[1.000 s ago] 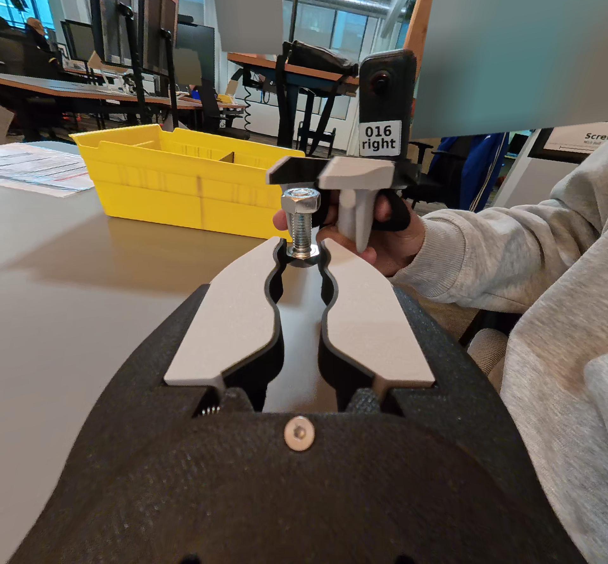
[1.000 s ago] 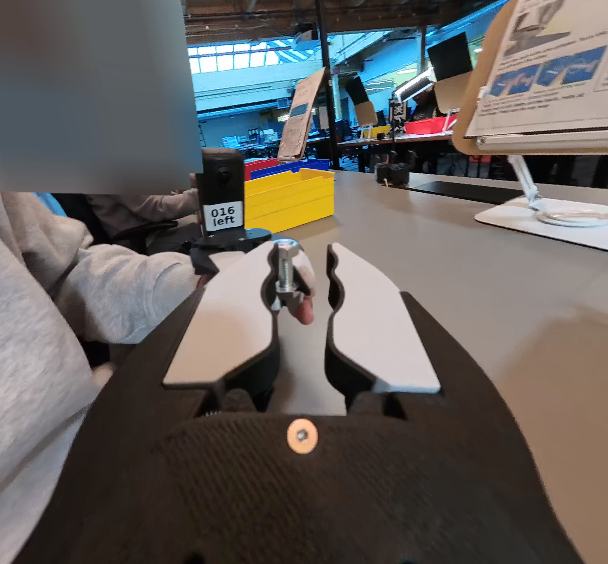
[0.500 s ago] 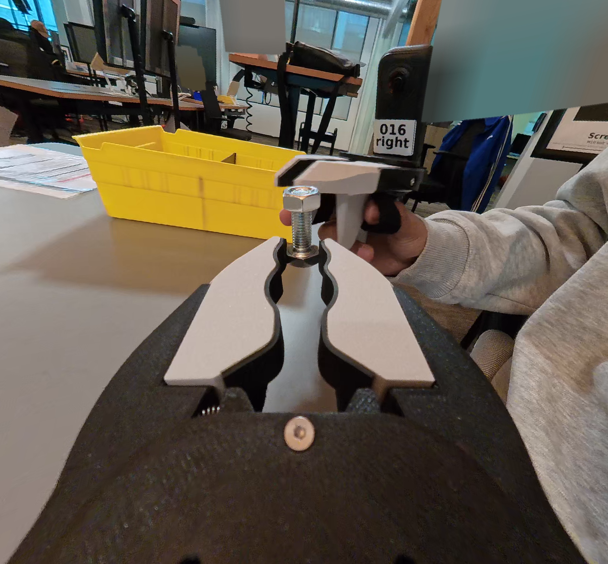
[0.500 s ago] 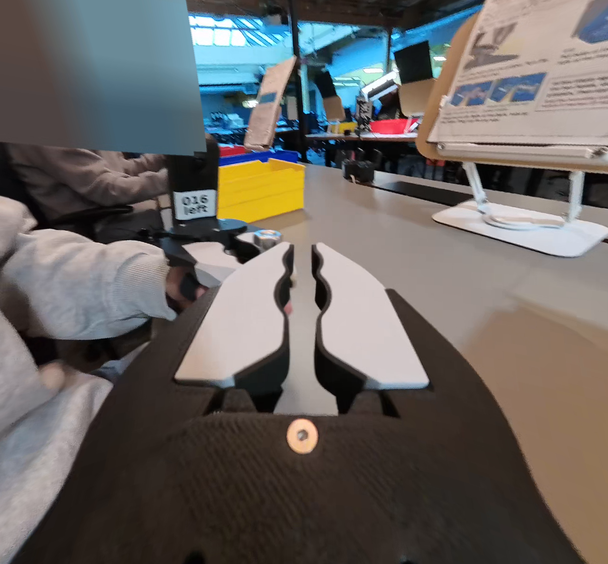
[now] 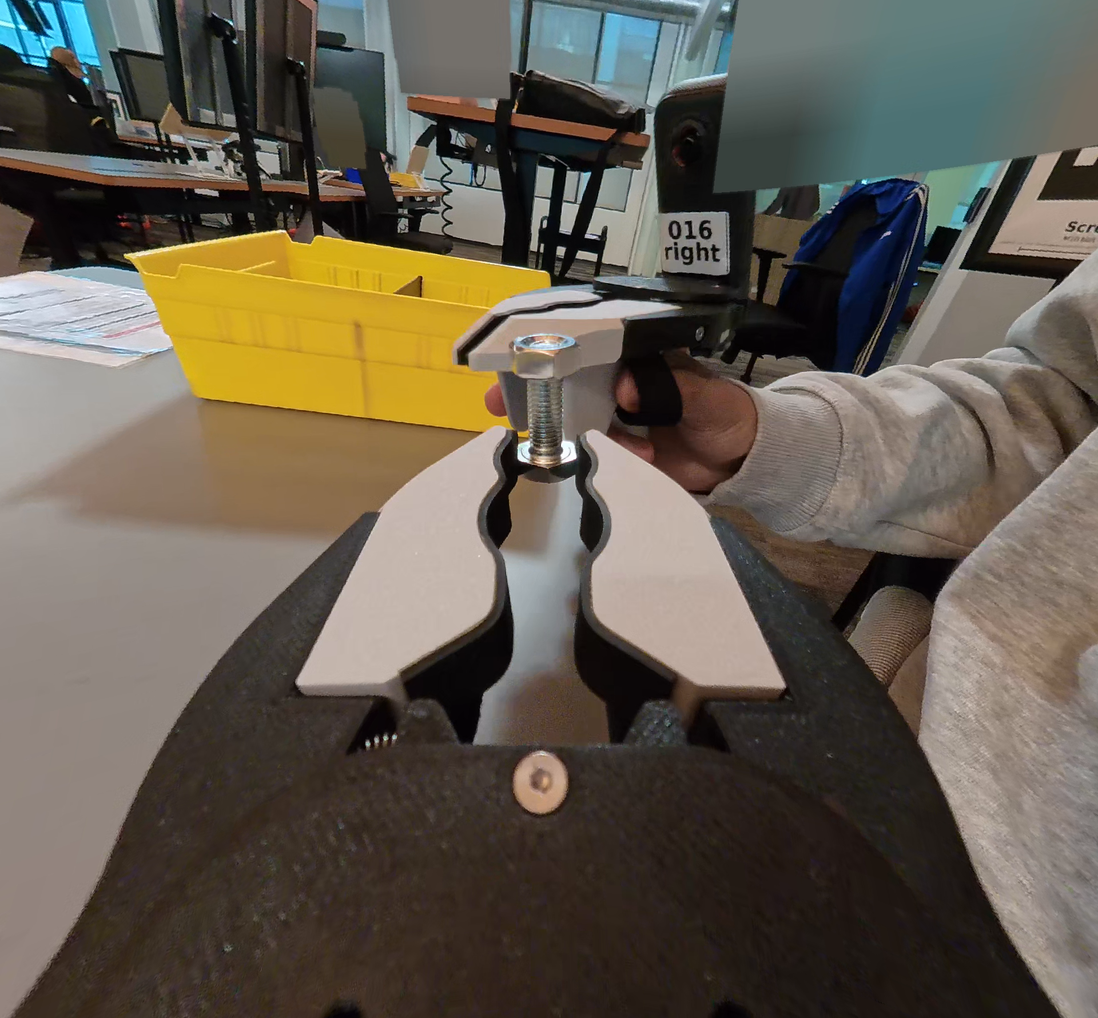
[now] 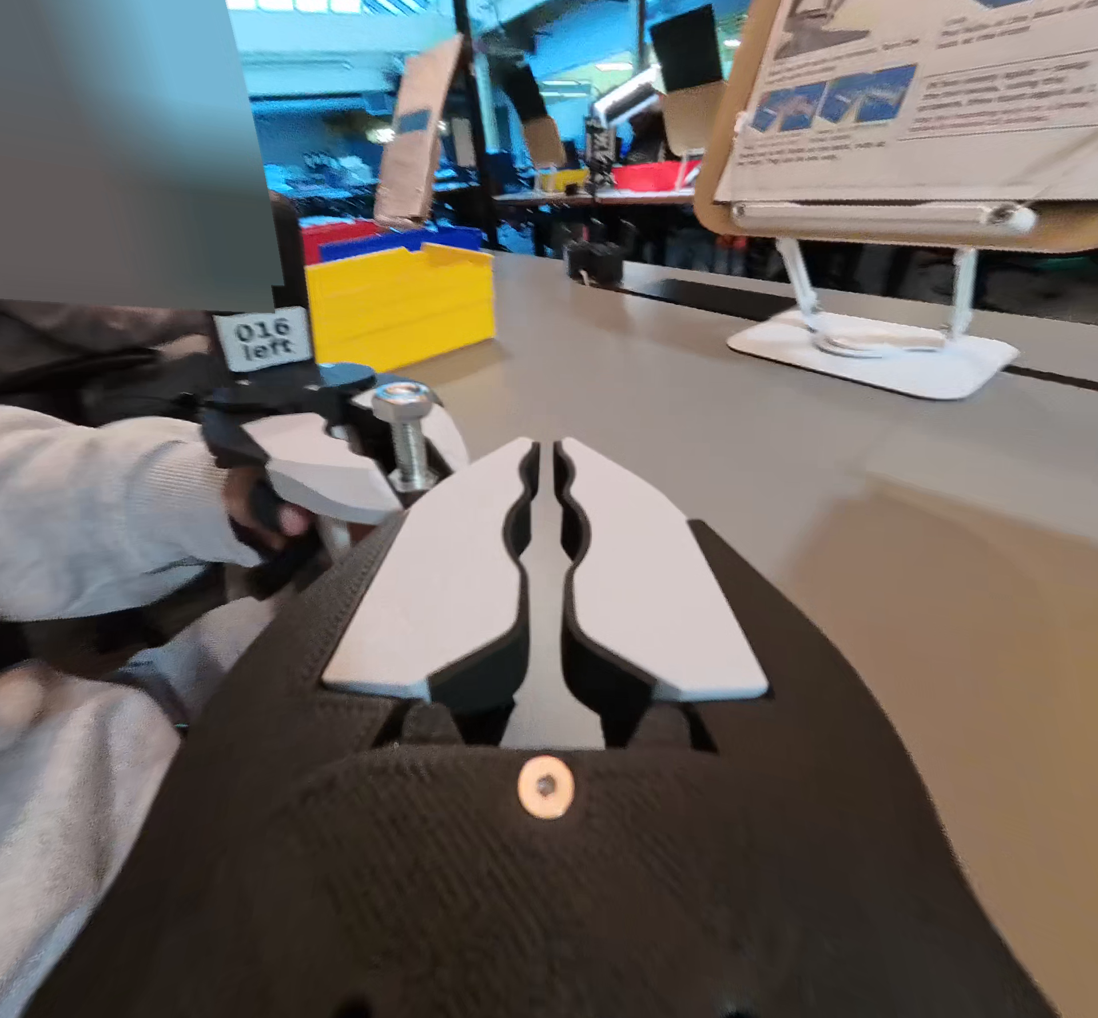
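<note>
My left gripper [image 5: 543,450] is shut on a steel nut [image 5: 543,456] at its fingertips. A silver hex bolt [image 5: 543,395] stands upright in the nut, head up. My right gripper [image 6: 545,450] is shut and empty, its tips a narrow slit apart. In the left wrist view the right gripper [image 5: 484,339] sits level just behind the bolt head, held by a hand. In the right wrist view the bolt [image 6: 407,437] stands just left of my right fingertips, with the left gripper's fingers [image 6: 321,466] beneath it.
A yellow bin [image 5: 333,336] stands on the grey table [image 5: 148,514] behind the bolt; it also shows in the right wrist view [image 6: 404,306]. A printed sheet [image 5: 71,312] lies far left. A document stand with a white base [image 6: 873,348] stands at right. Grey sleeve [image 5: 891,443]. The grippers' ends are close to 4 cm from one another.
My right gripper was open with the bolt between its fingers; it has shut empty and shifted right, so the bolt is now left of its tips. The left gripper keeps its hold.
</note>
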Action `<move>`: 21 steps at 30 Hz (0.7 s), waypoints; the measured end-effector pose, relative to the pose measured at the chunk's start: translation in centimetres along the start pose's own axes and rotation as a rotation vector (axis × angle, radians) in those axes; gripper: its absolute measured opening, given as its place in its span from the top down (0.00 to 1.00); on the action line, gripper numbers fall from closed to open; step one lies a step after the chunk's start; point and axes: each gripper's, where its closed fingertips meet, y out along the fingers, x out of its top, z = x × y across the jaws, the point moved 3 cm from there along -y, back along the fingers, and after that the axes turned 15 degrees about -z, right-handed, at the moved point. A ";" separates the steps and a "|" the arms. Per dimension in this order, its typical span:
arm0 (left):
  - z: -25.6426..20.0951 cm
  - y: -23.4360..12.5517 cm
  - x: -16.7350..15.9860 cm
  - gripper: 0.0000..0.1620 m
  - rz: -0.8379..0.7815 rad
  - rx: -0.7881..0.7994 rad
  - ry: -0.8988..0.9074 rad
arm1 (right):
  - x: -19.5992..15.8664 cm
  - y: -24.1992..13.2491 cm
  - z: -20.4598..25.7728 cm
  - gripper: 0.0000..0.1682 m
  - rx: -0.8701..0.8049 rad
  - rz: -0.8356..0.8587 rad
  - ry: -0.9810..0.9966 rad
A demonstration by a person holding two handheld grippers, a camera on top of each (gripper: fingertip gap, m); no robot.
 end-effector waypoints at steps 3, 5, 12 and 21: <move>0.1 0.0 0.0 0.88 -0.002 0.004 -0.007 | 1.6 -0.1 1.5 0.89 0.111 -0.122 0.082; 0.2 0.0 0.0 0.88 -0.004 0.006 -0.014 | 2.1 -0.1 2.4 0.86 0.164 -0.150 0.092; 0.0 0.1 -0.1 0.88 0.002 -0.001 -0.018 | 1.5 0.3 3.4 0.80 0.194 -0.121 0.090; -0.1 0.2 -0.1 0.88 0.006 -0.001 -0.018 | 0.7 0.5 2.9 0.81 0.150 -0.071 0.084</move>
